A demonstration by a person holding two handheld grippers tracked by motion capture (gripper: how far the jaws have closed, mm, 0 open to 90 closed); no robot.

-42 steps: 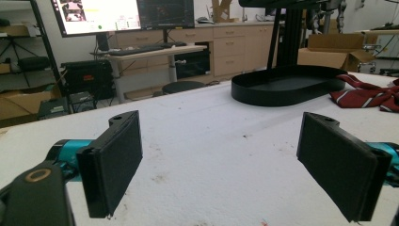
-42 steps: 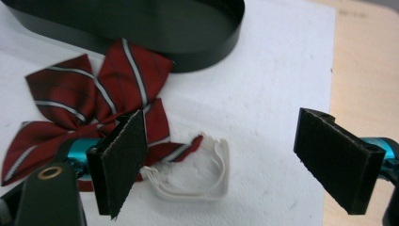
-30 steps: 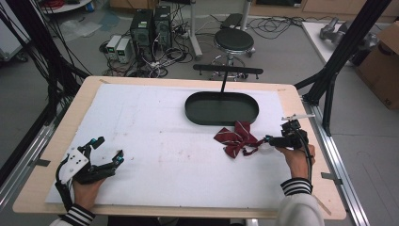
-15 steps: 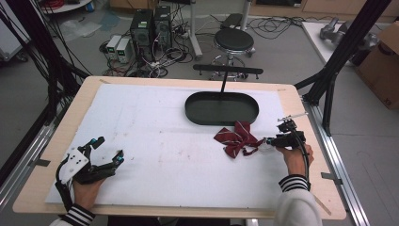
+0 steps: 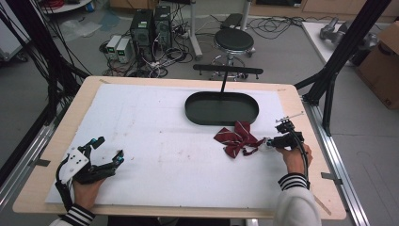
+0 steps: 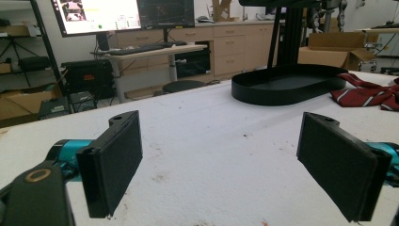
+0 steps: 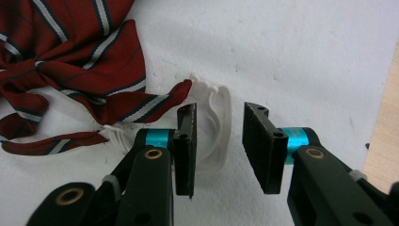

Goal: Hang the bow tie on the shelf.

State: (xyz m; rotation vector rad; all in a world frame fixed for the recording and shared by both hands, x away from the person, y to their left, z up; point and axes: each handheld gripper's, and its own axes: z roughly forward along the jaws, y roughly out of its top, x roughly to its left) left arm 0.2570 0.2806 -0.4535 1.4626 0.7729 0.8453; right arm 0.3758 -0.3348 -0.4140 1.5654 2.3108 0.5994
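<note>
Between the jaws of the right hand-held gripper [image 7: 219, 150], at the near right of the desk [image 5: 155, 141], lies the white elastic loop [image 7: 217, 127] of a red striped bow tie [image 5: 237, 139]. The jaws have just been closing on it: in the high view of a second before they stood visibly wider, while the hand itself has hardly shifted. In the right gripper view the loop rests against the inner face of one jaw, but a gap remains to the other, so the pads do not yet pinch it; the hand-held gripper is narrowed, not pressed together. This narrowing suggests that the grasp is in hand and nearly made; a little more closure should trap the band, provided it does not slip sideways out of the gap.

Just beyond the jaw tips, the loop joins the red fabric of the bow tie [image 7: 84, 61], which spreads away from the right hand-held gripper in crumpled folds, flat on the white desk cover.

Farther out from that gripper, just past the bow tie and apart from it, stands a dark oval tray [image 5: 221, 108], empty, with an upright post behind it; it is the likely destination of the tie.

Well apart, at the opposite near corner, the left hand-held gripper [image 5: 107, 149] rests on the desk with its jaws spread wide and nothing between them, unchanged across the three high views. From its own camera the tray [image 6: 287, 84] lies far ahead.
</note>
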